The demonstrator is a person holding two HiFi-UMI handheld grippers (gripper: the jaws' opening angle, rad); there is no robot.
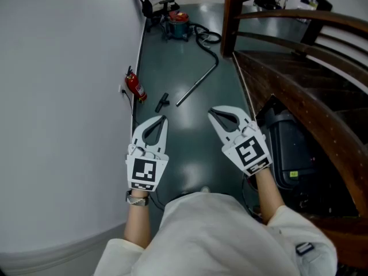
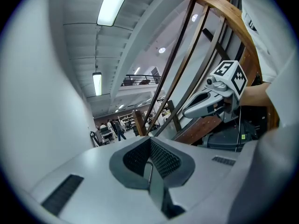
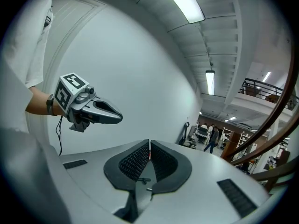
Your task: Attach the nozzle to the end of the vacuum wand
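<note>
In the head view a small black nozzle (image 1: 162,102) lies on the dark green floor ahead of me. Just right of it lies the long metal vacuum wand (image 1: 196,83), its hose running back to a red and teal vacuum cleaner (image 1: 177,25). My left gripper (image 1: 163,118) and right gripper (image 1: 210,112) are held side by side in the air, well short of both parts. Both are shut with nothing between the pads. The left gripper view shows the right gripper (image 2: 184,113), and the right gripper view shows the left gripper (image 3: 120,117).
A white wall (image 1: 63,96) runs along the left, with a red fire extinguisher (image 1: 135,87) at its foot. A curved wooden stair rail (image 1: 299,91) and a black case (image 1: 290,148) stand on the right. People (image 3: 212,138) stand far off among shelves.
</note>
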